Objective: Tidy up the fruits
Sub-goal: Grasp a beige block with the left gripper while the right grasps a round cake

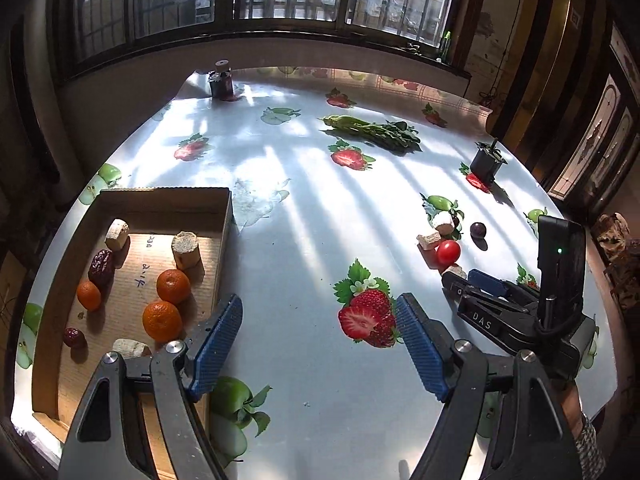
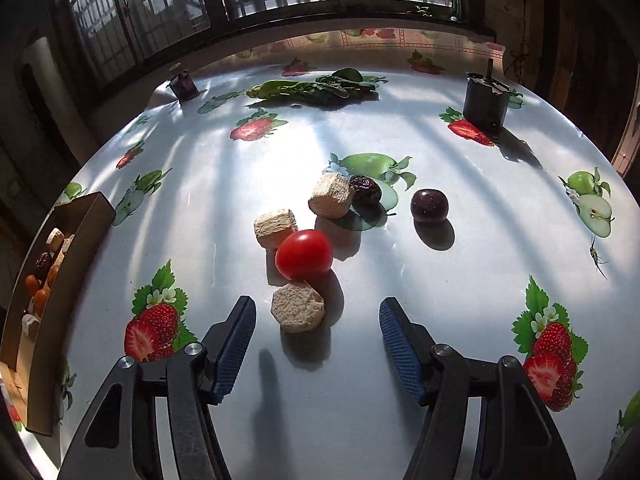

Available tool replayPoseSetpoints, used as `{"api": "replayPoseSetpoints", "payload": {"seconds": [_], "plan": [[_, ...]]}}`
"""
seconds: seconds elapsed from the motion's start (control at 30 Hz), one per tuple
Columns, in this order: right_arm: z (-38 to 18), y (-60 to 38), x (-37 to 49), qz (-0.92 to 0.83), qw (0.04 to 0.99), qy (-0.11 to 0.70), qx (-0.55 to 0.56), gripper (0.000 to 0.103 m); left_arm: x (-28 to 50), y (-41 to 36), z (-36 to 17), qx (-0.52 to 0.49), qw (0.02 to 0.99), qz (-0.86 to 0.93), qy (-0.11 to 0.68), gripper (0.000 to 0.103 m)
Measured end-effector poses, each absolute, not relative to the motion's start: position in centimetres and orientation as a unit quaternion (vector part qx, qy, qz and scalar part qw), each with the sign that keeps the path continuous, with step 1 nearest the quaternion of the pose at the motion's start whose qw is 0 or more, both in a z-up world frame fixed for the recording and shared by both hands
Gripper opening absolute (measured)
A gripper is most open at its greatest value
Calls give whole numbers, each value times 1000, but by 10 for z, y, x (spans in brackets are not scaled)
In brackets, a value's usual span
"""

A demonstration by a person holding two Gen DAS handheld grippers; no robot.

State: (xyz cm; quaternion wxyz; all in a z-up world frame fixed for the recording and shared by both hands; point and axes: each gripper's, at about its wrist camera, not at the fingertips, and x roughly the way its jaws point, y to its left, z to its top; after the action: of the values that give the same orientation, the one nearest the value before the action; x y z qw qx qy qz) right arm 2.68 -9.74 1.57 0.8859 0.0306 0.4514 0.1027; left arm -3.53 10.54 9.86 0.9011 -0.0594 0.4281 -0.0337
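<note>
A cardboard box [image 1: 224, 216] at the table's left holds three oranges [image 1: 173, 286], red dates [image 1: 102, 266] and tan chunks [image 1: 186, 249]. My left gripper [image 1: 318, 344] is open and empty beside the box's right wall. My right gripper [image 2: 316, 336] is open and empty, just short of a tan chunk [image 2: 297, 311]. Beyond it lie a red tomato [image 2: 304, 254], two more tan chunks [image 2: 276, 227], a wrinkled date [image 2: 366, 189] and a dark plum [image 2: 429, 205]. The right gripper also shows in the left wrist view [image 1: 468, 280].
Leafy greens [image 2: 312, 88] lie at the table's far side. A dark container [image 2: 486, 100] stands at the far right and a small dark jar [image 2: 183, 85] at the far left. The tablecloth [image 2: 400, 420] bears printed strawberries and apples. The box also shows at the right wrist view's left edge [image 2: 86, 232].
</note>
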Motion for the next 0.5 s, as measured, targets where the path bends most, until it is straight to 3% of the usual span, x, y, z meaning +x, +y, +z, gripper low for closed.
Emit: {"api": "replayPoseSetpoints", "payload": {"seconds": [0.07, 0.1, 0.3, 0.37, 0.5], "plan": [[17, -101, 26, 93, 889, 449, 22, 31, -12, 91, 92, -62, 895, -51, 440, 78], [18, -105, 25, 89, 888, 450, 25, 29, 1, 82, 86, -68, 889, -61, 449, 78], [19, -145, 6, 47, 892, 446, 56, 28, 67, 43, 52, -117, 861, -119, 480, 76], [17, -153, 6, 40, 891, 447, 65, 28, 86, 32, 41, -129, 854, -126, 487, 66], [18, -156, 10, 42, 889, 450, 77, 28, 109, 11, 22, -133, 839, -136, 510, 55]]}}
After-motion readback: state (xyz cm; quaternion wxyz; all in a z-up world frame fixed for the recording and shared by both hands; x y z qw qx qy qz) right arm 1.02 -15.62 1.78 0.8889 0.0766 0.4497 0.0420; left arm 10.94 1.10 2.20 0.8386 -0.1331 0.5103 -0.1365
